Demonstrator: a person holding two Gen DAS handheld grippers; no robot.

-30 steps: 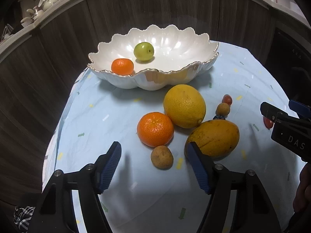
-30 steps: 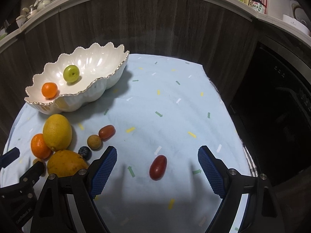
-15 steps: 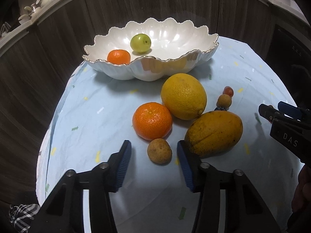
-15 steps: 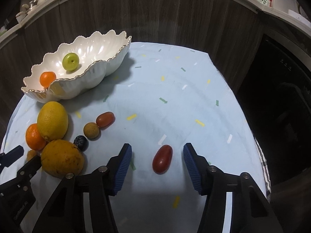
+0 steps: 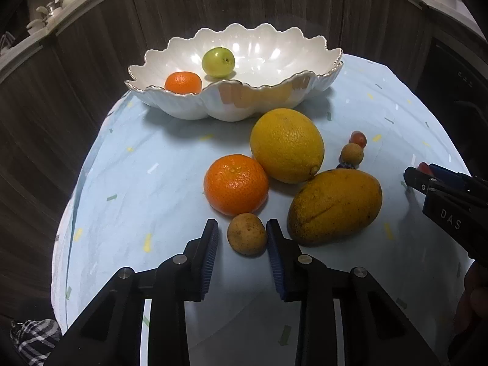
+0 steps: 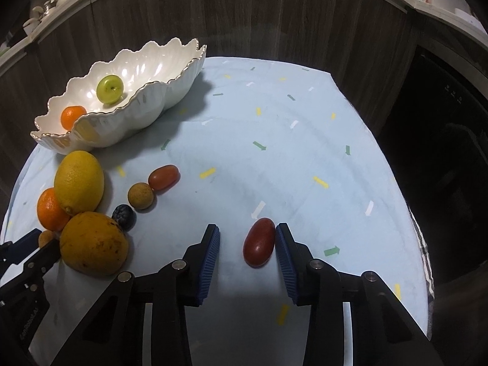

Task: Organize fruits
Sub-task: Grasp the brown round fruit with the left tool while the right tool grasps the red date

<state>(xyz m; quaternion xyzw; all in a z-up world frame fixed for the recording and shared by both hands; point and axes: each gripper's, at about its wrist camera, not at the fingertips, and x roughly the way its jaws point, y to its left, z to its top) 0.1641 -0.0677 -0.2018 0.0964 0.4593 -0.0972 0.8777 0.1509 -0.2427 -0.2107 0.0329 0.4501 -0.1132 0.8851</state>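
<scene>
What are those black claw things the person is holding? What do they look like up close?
They are two matching hand-held grippers. The left gripper and the right gripper each have two angular black jaws, lined inside with ribbed blue pads and joined by round silver bolts. Seen from the side in the left view, the right one carries white letters reading DAS. No cables or sleeves show.

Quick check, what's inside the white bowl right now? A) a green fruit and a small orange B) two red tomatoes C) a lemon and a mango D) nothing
A: the white bowl holds only a green fruit and a small orange; the lemon and mango lie on the cloth in front of it.
</scene>
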